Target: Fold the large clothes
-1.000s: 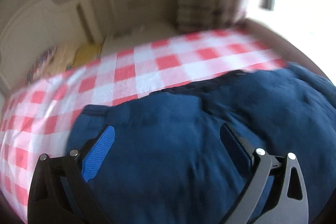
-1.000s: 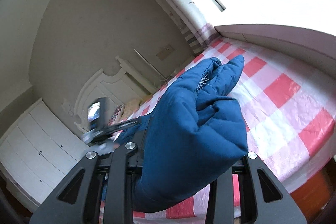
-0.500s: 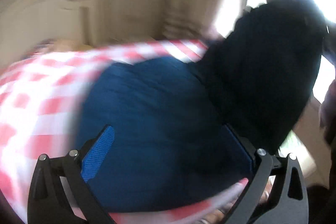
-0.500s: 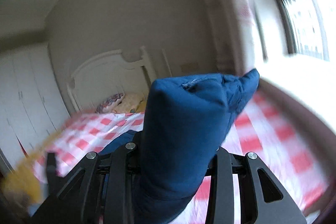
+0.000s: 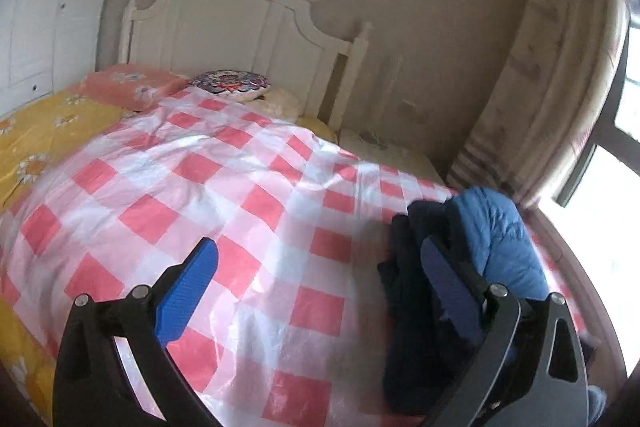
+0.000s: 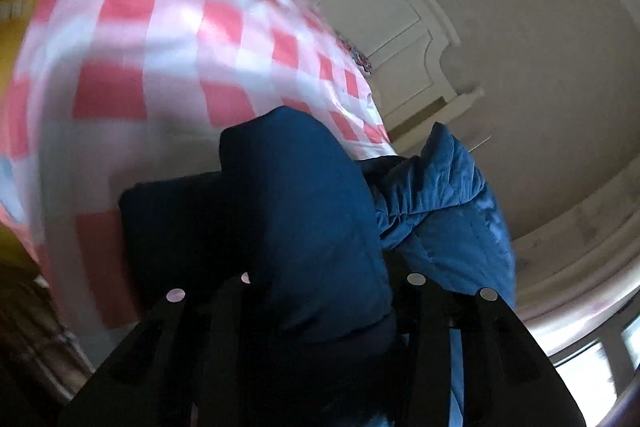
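Note:
A dark blue padded jacket hangs bunched at the right edge of the bed, behind my left gripper's right finger. My left gripper is open and empty above the red-and-white checked cover, its blue pads apart. In the right wrist view my right gripper is shut on a thick fold of the blue jacket, which bulges up between the black fingers and hides the fingertips. That view is tilted, with the checked cover at upper left.
A white headboard stands at the far end with a pink pillow and a patterned round cushion. A yellow flowered sheet lies at left. A curtain and a window are at right.
The jacket has been lifted off the bed: it filled the left wrist view before and now hangs at the right. The right gripper has swung and tilted, still gripping it.

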`<state>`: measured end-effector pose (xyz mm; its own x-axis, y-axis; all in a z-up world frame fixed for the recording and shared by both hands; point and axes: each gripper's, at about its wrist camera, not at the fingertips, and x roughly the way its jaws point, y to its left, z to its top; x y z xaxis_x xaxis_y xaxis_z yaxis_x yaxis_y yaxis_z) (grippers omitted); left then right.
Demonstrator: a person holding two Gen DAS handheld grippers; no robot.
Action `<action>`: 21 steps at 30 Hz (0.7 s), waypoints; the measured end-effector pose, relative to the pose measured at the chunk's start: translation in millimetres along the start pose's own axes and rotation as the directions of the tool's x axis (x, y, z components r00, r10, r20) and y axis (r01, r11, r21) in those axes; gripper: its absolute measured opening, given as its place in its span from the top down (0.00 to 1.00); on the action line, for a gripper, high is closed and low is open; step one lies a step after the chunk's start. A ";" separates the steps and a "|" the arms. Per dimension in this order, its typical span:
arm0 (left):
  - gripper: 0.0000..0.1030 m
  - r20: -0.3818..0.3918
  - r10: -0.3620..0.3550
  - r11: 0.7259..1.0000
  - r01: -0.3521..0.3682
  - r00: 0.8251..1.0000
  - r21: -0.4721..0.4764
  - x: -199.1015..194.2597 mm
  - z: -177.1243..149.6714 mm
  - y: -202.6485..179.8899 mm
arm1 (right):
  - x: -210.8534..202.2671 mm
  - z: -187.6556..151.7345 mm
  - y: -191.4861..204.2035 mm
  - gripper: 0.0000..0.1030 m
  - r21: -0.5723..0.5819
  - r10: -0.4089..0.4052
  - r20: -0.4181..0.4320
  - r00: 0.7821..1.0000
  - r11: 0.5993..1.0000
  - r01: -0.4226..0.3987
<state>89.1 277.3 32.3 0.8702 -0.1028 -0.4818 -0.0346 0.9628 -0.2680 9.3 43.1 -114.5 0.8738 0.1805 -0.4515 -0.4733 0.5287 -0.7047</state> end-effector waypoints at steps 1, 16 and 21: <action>0.02 -0.008 -0.009 1.000 0.009 1.000 0.016 3.5 -0.7 -5.8 | -3.8 -4.7 -6.4 0.62 0.023 0.002 0.026 1.000 1.000 -0.002; 0.02 -0.119 -0.181 0.904 0.213 0.976 0.371 60.8 48.1 -184.6 | -26.3 -15.1 14.3 0.61 -0.069 -0.042 0.151 0.988 0.996 0.053; 0.02 -0.277 -0.002 0.778 0.175 0.961 0.603 158.1 7.9 -253.9 | -24.2 -14.8 22.4 0.50 -0.068 -0.074 0.135 0.988 0.994 0.084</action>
<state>239.4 18.5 30.8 0.7001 -0.1698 -0.6936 0.4218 0.8821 0.2099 -24.1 38.3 -127.5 0.9136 0.2510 -0.3198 -0.4046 0.4844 -0.7757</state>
